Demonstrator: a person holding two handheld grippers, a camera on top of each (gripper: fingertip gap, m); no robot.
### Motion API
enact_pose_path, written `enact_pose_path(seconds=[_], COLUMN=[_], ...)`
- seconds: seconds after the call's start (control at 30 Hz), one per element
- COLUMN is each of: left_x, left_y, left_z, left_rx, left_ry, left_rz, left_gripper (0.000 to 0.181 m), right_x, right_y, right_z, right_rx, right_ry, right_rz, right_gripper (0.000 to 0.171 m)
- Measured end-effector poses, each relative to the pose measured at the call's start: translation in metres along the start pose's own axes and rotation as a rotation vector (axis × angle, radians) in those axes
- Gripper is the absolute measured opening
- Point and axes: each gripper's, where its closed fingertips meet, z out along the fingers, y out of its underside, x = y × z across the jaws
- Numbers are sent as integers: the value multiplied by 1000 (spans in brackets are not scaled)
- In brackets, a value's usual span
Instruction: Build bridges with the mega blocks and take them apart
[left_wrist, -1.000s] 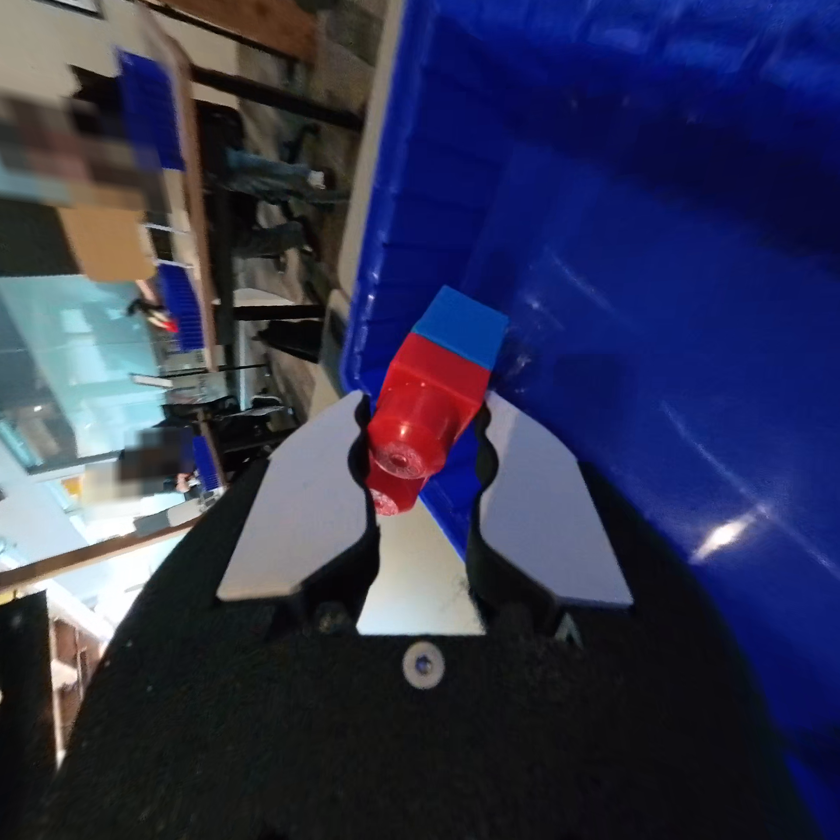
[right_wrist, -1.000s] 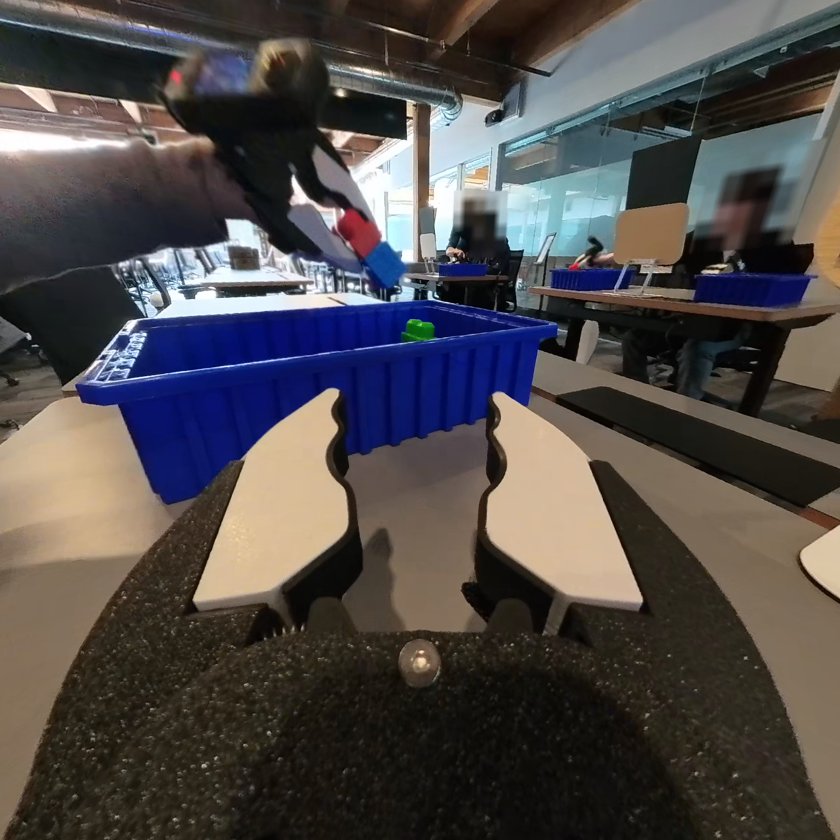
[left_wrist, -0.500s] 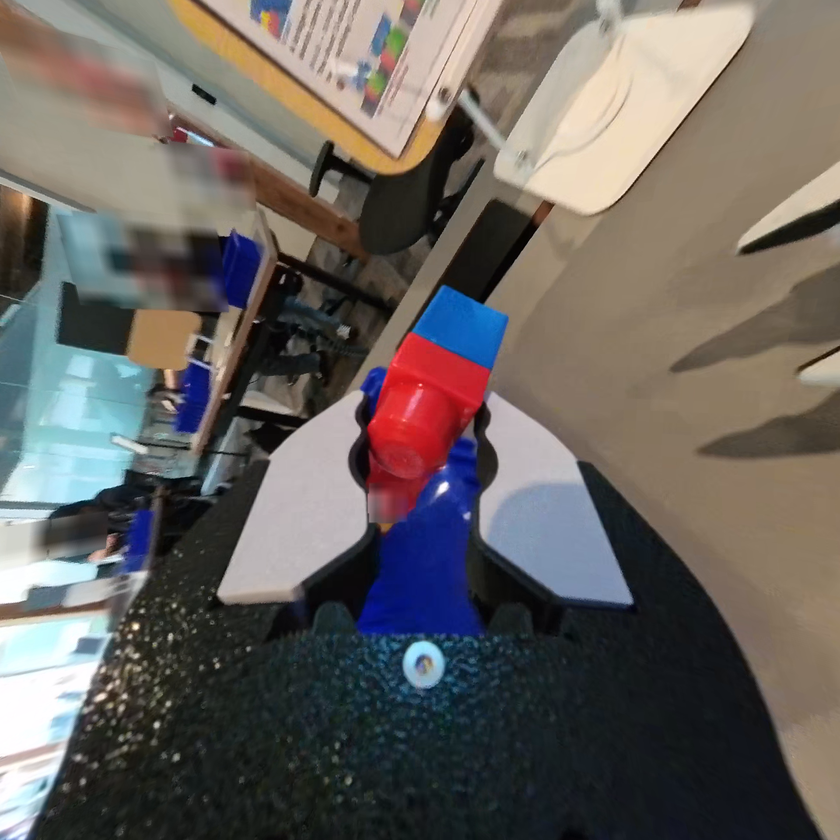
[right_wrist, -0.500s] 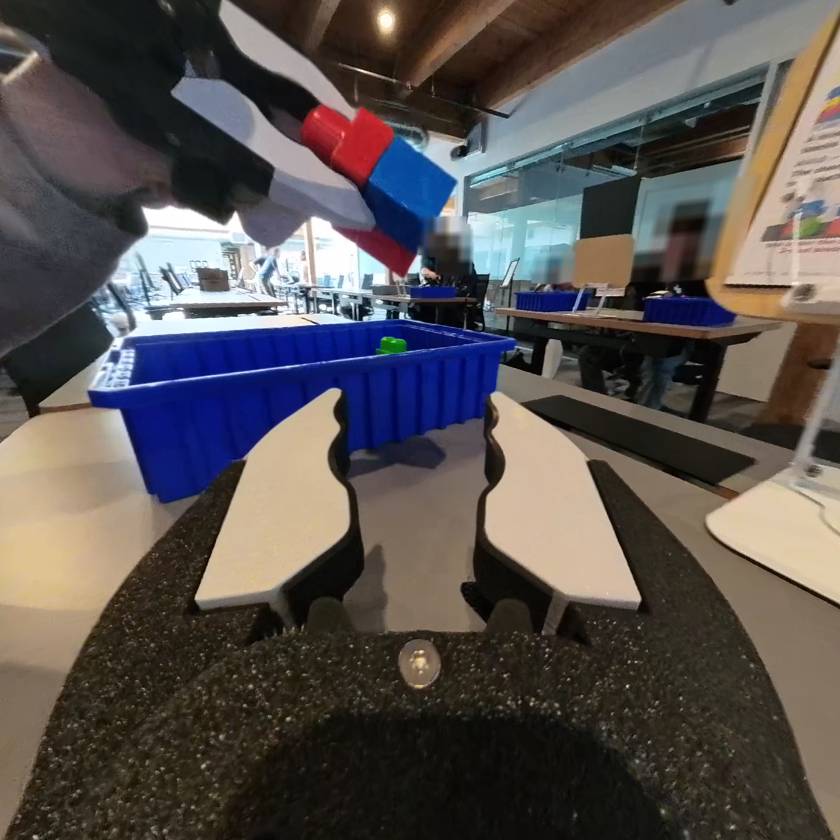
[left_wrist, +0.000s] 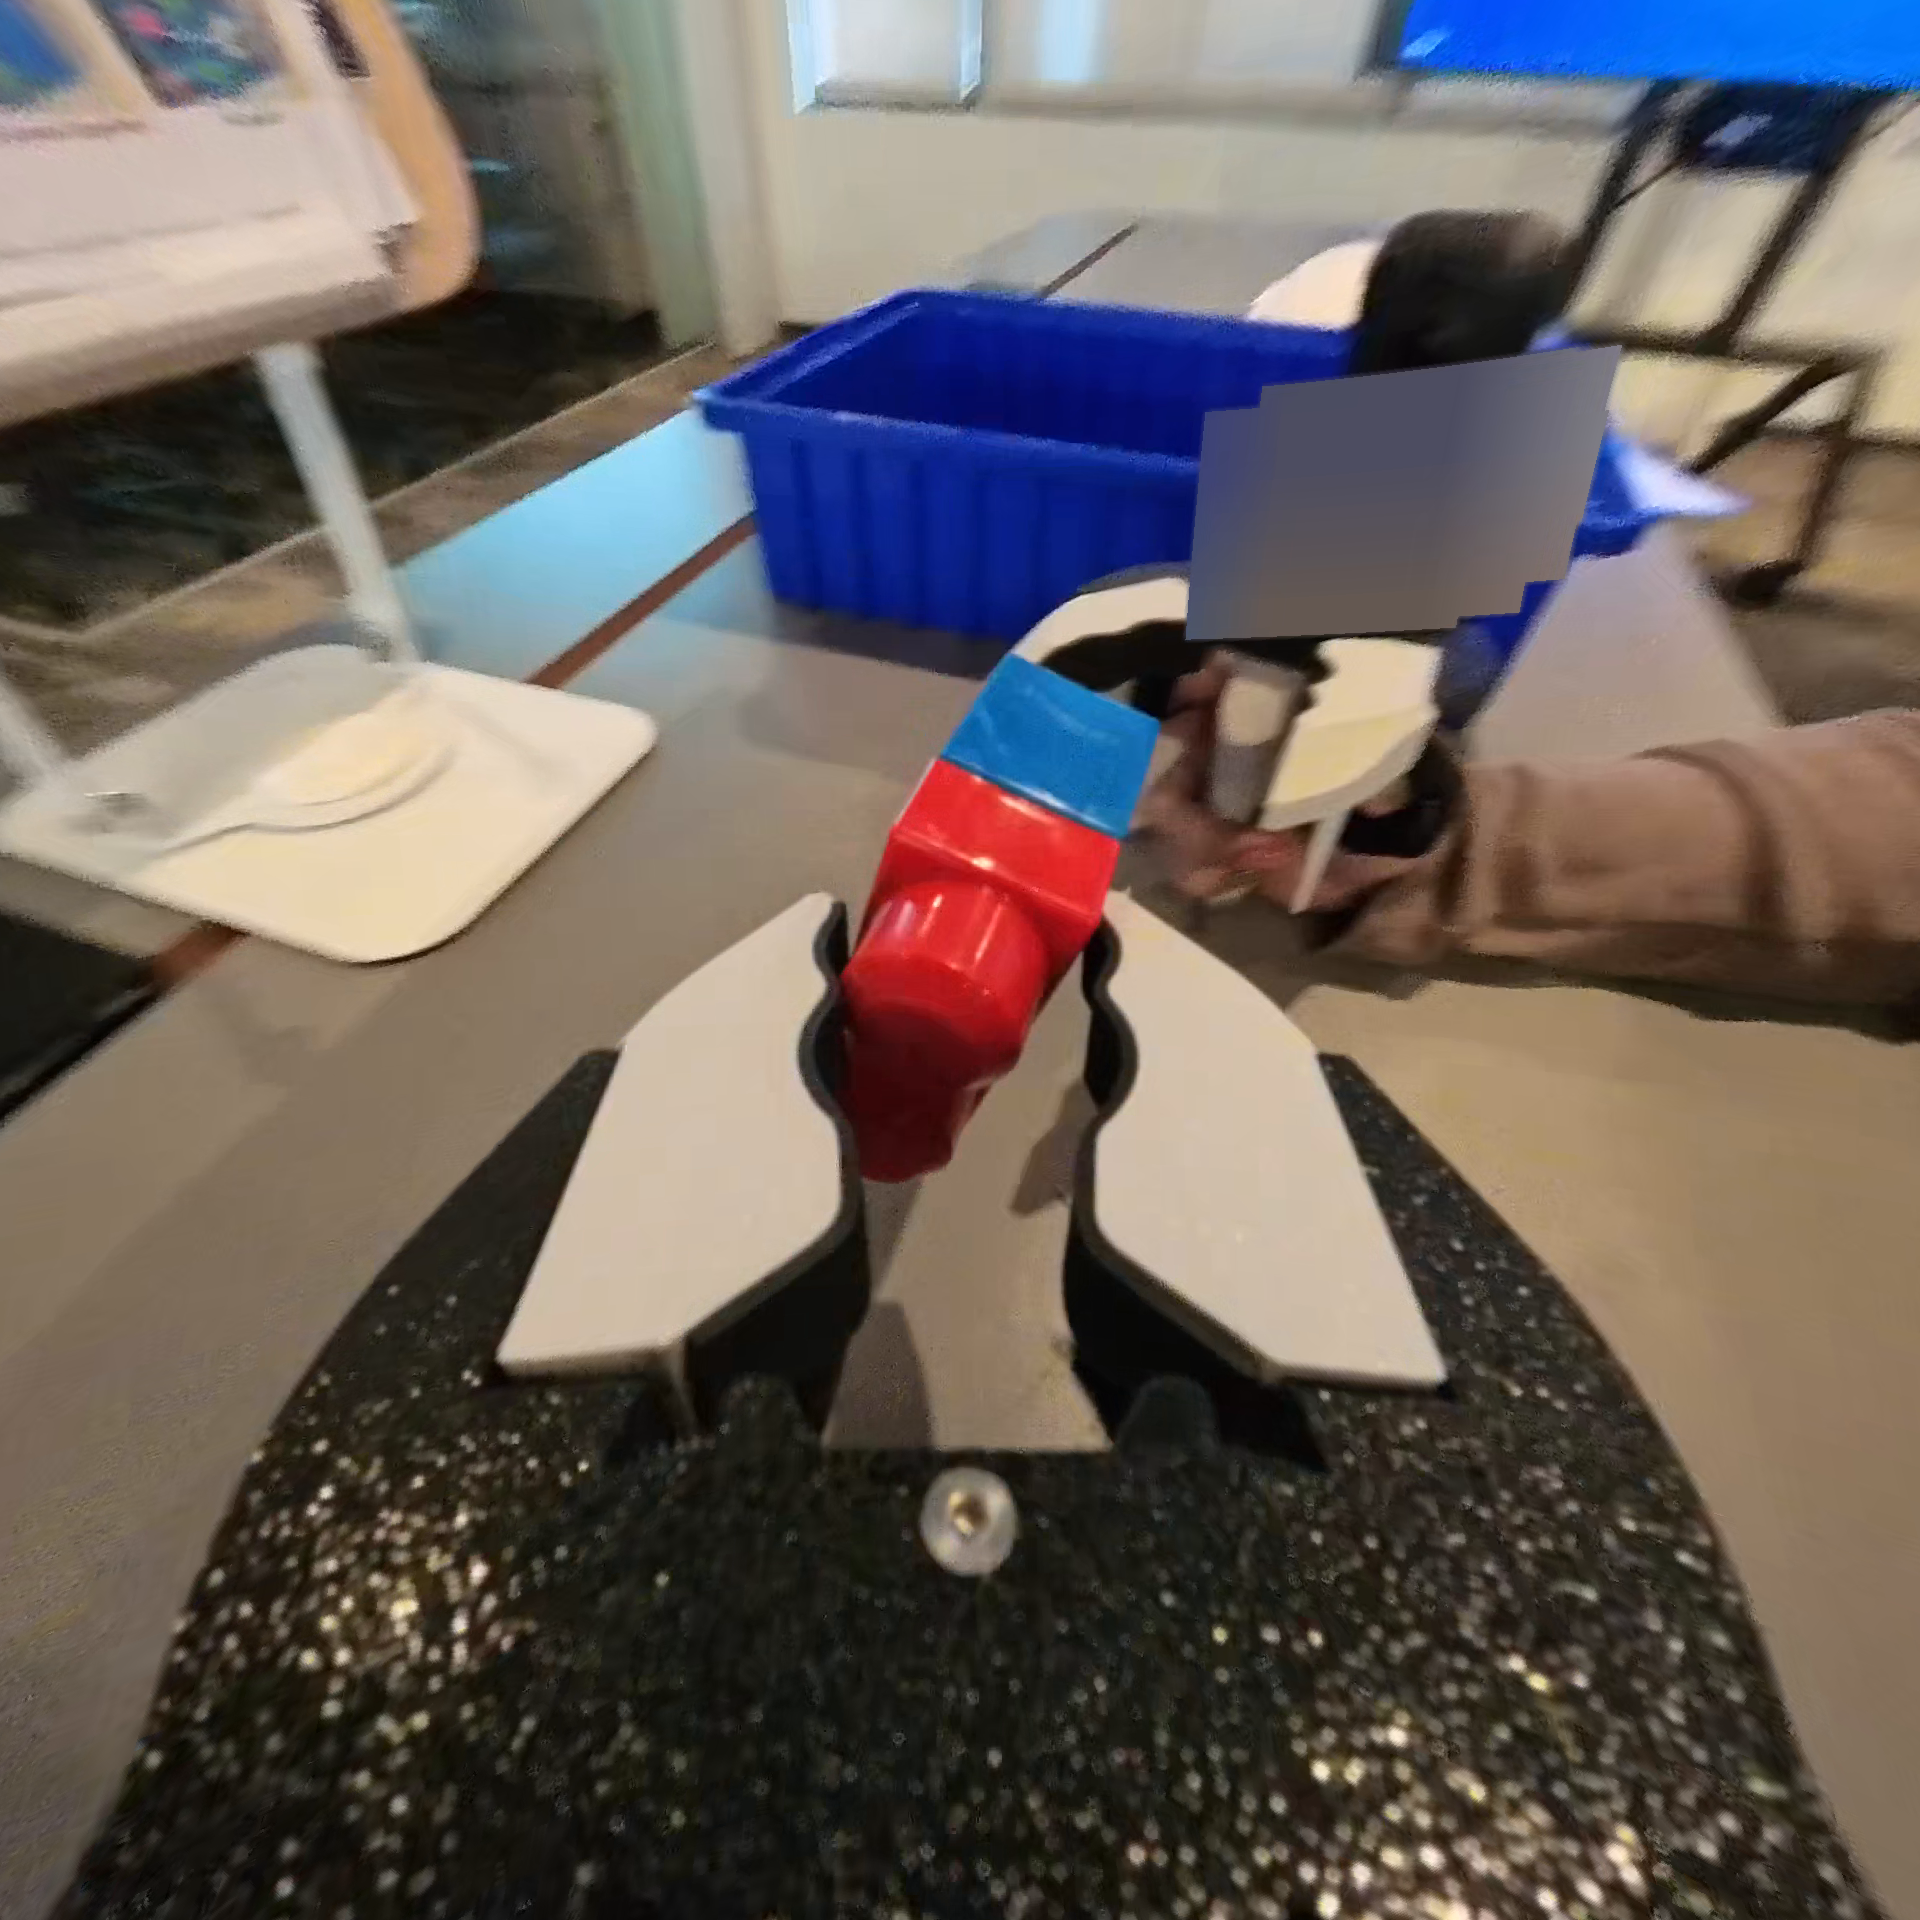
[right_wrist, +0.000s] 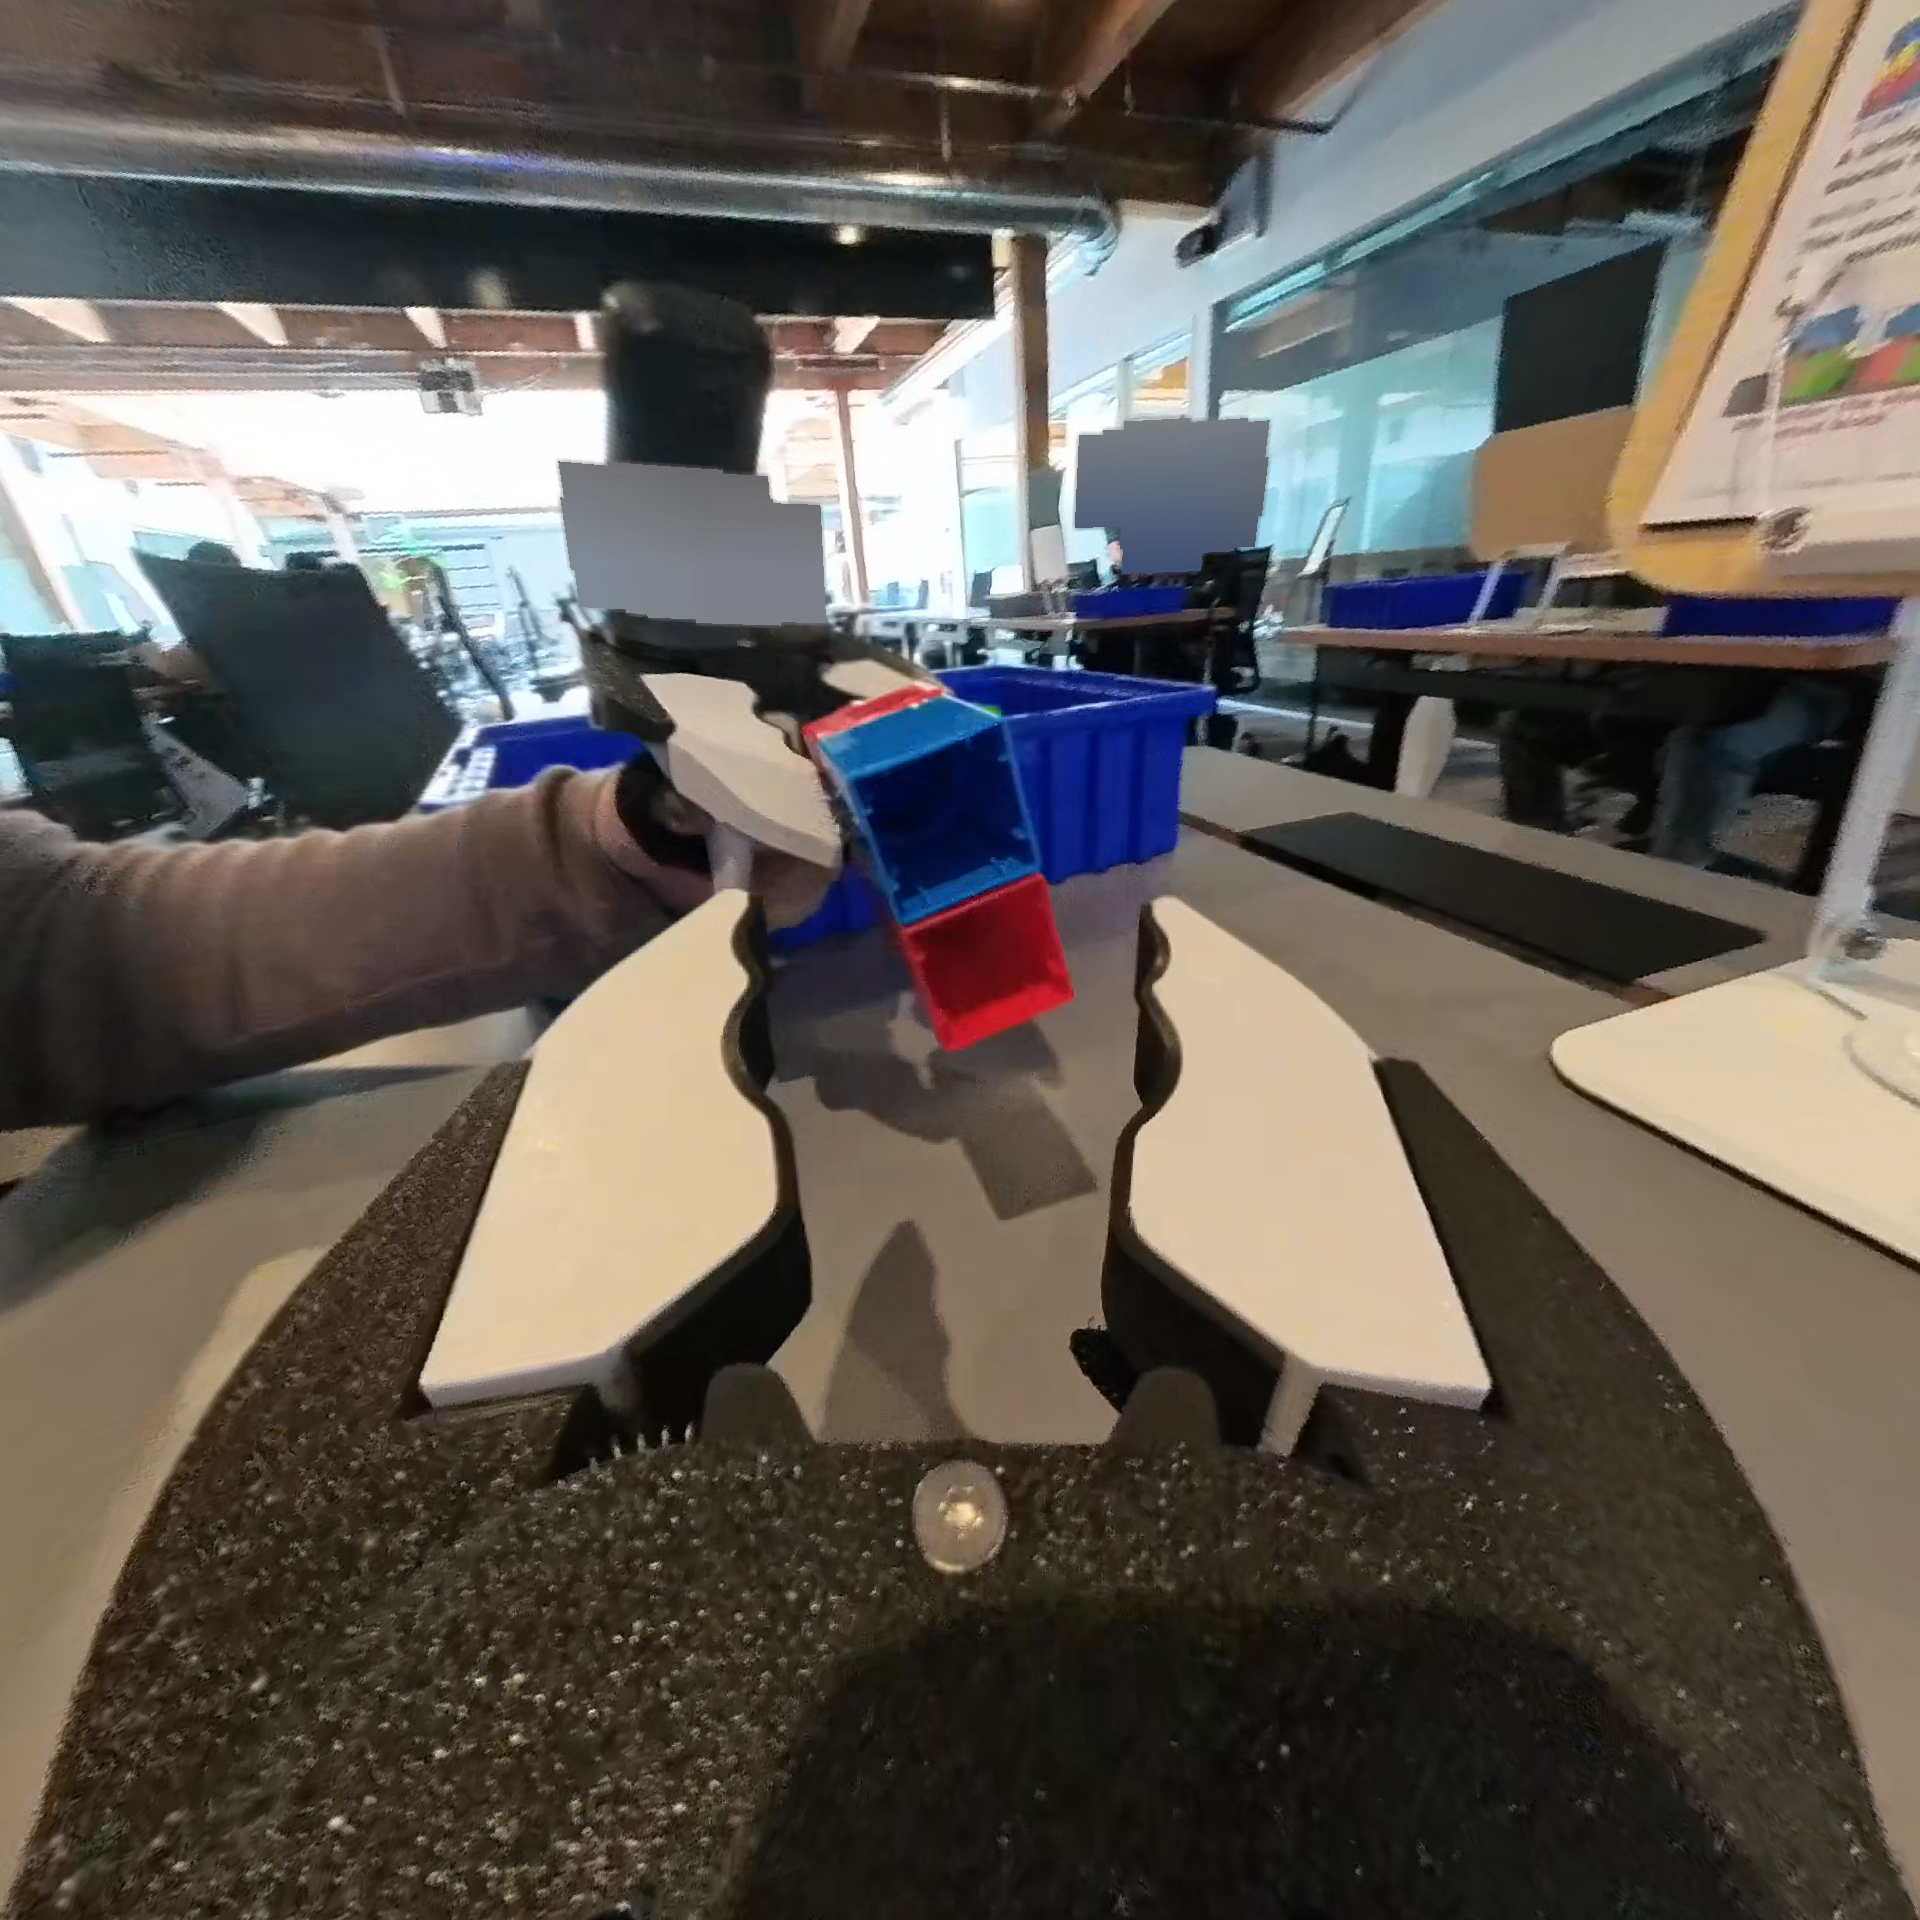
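The grey table (right_wrist: 1351, 997) lies under both my grippers, with the blue bin (right_wrist: 1101, 769) standing on it beyond them and the white foot of a sign stand (right_wrist: 1745, 1101) off to my right; a green block may sit in the bin behind the stack, but only a sliver shows and I cannot be sure; further bins and seated people in the room behind are blurred or masked. My left gripper (left_wrist: 961, 961) is closed on the red block (left_wrist: 966, 966), pinching its round stud end between the fingers, and carries the joined stack in the air above the table, clear of the bin; the blue block (left_wrist: 1049, 758) is plugged onto the red one, and from the right wrist view a second red block (right_wrist: 987, 961) hangs below the blue block, hollow undersides turned toward me. My right gripper (right_wrist: 951, 977) is wide apart and grips nothing; the stack hangs just ahead of its tips, roughly in line with the gap. I judge this to be the taking-apart half: the left holds the piece up for the right to pull a block off; the next move calls for bringing the right fingers round the lower red block, squeezing squarely on its flat sides, then pulling away along the stud line while the left grips firm; a skewed pinch could slip. How the three blocks join behind is hidden from me; my left hand is mostly behind the gripper, and motion blur softens the edges.
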Motion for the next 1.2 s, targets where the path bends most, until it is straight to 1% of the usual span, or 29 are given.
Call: enact_pose_path(seconds=[0.07, 0.2, 0.3, 0.4, 0.47, 0.57, 0.63, 0.67, 0.7, 0.77, 0.87, 0.93, 1.0, 1.1, 1.2], left_x=[4, 10, 16, 22, 21, 23, 27, 29, 31, 31, 35, 37, 39, 49, 57], left_y=[5, 22, 30, 32, 33, 36, 33, 30, 27, 26, 31, 33, 34, 34, 38], left_z=[7, 23, 33, 35, 34, 31, 28, 26, 25, 24, 26, 27, 26, 21, 19], left_rx=[26, 4, -36, -33, -28, -19, 26, 58, 85, 113, 86, 68, 64, 51, 19], left_ry=[77, 181, 241, 288, 301, 318, 334, 342, 345, 334, 363, 380, 402, 507, 566], left_rz=[-44, -89, -91, -114, -131, -135, -113, -98, -78, -40, -58, -67, -78, -129, -126], left_gripper=[43, 42, 42, 42, 42, 42, 40, 43, 49, 51, 49, 36, 35, 35, 35], right_x=[-4, -6, -7, -9, -11, -12, -15, -14, -14, -13, -16, -19, -21, -28, -35], right_y=[3, 10, 15, 23, 26, 29, 24, 21, 18, 14, 11, 9, 10, 10, 12], right_z=[3, 7, 9, 10, 9, 10, 9, 8, 7, 5, 5, 5, 4, 1, -6], right_rx=[-11, -52, -87, -150, -176, -203, -182, -163, -147, -115, -86, -75, -89, -120, -155], right_ry=[-40, -57, -70, -78, -90, -102, -125, -128, -131, -151, -174, -194, -215, -282, -358], right_rz=[6, -2, -1, -30, -34, -9, 35, 49, 63, 105, 133, 150, 166, 215, 251], right_gripper=[67, 61, 53, 49, 36, 36, 36, 36, 36, 36, 36, 36, 36, 36, 36])
